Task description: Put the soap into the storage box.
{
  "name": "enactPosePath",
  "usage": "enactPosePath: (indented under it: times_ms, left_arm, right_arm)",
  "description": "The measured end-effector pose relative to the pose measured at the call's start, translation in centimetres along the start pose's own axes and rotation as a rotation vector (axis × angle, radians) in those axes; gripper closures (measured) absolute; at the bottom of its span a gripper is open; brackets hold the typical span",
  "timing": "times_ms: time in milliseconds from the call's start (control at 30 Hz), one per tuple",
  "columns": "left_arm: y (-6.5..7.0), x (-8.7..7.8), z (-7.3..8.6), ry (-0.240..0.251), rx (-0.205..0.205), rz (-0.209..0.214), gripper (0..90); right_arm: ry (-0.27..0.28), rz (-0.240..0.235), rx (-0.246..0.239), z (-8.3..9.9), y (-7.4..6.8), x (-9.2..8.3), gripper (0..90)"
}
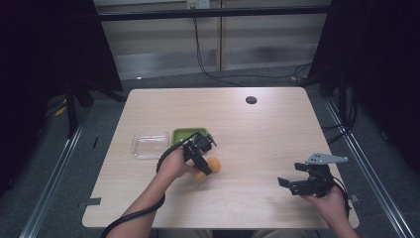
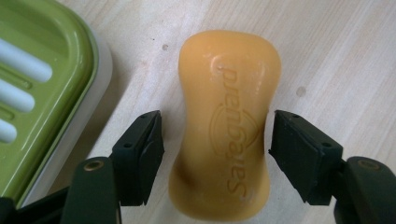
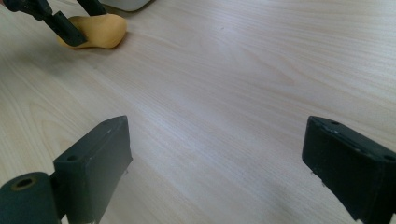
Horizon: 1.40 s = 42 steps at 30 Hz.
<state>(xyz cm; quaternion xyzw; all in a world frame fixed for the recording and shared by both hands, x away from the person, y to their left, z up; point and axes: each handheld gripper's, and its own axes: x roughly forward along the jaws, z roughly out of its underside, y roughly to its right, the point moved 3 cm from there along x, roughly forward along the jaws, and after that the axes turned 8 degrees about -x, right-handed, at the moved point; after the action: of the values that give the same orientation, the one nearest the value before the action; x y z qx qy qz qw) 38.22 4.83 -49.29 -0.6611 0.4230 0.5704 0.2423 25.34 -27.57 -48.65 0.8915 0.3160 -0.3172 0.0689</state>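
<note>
Two hand-held grippers are on the go here, and each view adds something the others miss. From the high view you get the whole layout: the left hand-held gripper [image 1: 207,167] is down over an orange bar of soap [image 1: 210,166] near the middle of the pale wooden counter [image 1: 257,139], with a green soap dish [image 1: 184,134] just behind it and a clear plastic lid [image 1: 148,144] right beside that dish. The right hand-held gripper [image 1: 292,184] sits well apart, off toward the counter's right edge, held low in the person's hand. There's also a small dark round cap [image 1: 251,100] set in the counter near the far side.

The left gripper view is the only one close enough to read anything: the soap [image 2: 226,126] has "Safeguard" pressed into its top, running lengthwise. It lies flat on the wood, just beside the green dish [image 2: 42,79], not in it. The left hand-held gripper [image 2: 215,149] has its jaws around the narrow waist of the bar. The right jaw looks to be touching the soap's edge, while a thin sliver of counter shows between the left jaw and the bar, so it isn't clamped.

The right gripper view shows the right hand-held gripper [image 3: 215,163] wide open over bare wood, with the soap [image 3: 100,30] far off in the upper left corner.
</note>
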Motion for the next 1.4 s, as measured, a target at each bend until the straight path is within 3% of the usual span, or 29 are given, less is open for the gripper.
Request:
enactPosePath:
  times_ms: [67,133,167,267,300,500,533,633,700,767,933,1033,1167,1233,1400]
  left_arm:
    - [0.1,0.2,-0.1,-0.011,0.016,-0.006,34.0]
    - [0.3,0.4,-0.2,-0.014,0.007,-0.009,34.4]
    - [0.3,0.5,-0.4,-0.032,0.032,-0.024,34.4]
    - [0.5,0.7,-0.4,-0.042,0.027,-0.035,34.9]
    - [0.3,0.8,-0.6,-0.061,0.058,-0.032,34.9]
    - [0.7,1.1,-0.7,-0.053,0.041,-0.054,36.9]
    - [0.7,1.1,-0.7,-0.074,0.069,-0.074,38.2]
    - [1.0,1.1,-0.9,-0.088,0.068,-0.085,40.6]
    - [1.2,1.0,-1.0,-0.098,0.059,-0.090,48.6]
    - [1.2,1.1,-1.0,-0.090,0.053,-0.096,49.1]
    - [1.5,1.0,-0.9,-0.114,0.081,-0.081,50.0]
    - [1.9,1.0,-0.7,-0.118,0.077,-0.025,50.0]
    - [1.7,0.7,-0.6,-0.118,0.094,-0.022,50.1]
    - [1.6,0.1,-0.6,-0.105,0.080,-0.005,50.1]
    - [1.3,-1.0,-0.6,-0.092,0.067,-0.005,50.1]
  right_arm:
    - [0.001,-0.001,0.001,0.0,0.0,0.0,8.0]
    - [0.001,-0.001,0.001,0.0,0.0,0.0,8.0]
    - [0.000,-0.001,0.004,0.0,0.0,0.0,8.0]
    - [0.001,-0.001,0.005,0.0,0.0,0.0,8.0]
    - [0.001,-0.001,0.006,0.0,0.0,0.0,8.0]
    - [0.004,0.001,0.011,0.1,0.1,0.0,8.0]
    - [0.004,0.001,0.011,0.1,0.1,0.0,8.0]
    - [0.003,0.001,0.007,0.1,0.1,0.0,8.0]
    - [0.001,0.004,0.005,0.0,0.1,0.1,8.0]
    - [0.001,0.004,0.003,0.0,0.1,0.1,8.0]
    - [-0.008,0.001,-0.002,0.0,-0.1,0.1,8.0]
    - [-0.008,0.002,-0.001,0.0,-0.1,0.2,8.0]
    - [-0.006,0.004,0.000,0.0,0.0,0.2,8.0]
    - [-0.004,0.003,0.000,0.0,0.0,0.1,8.0]
    - [-0.005,0.005,-0.001,0.0,0.0,0.0,8.0]
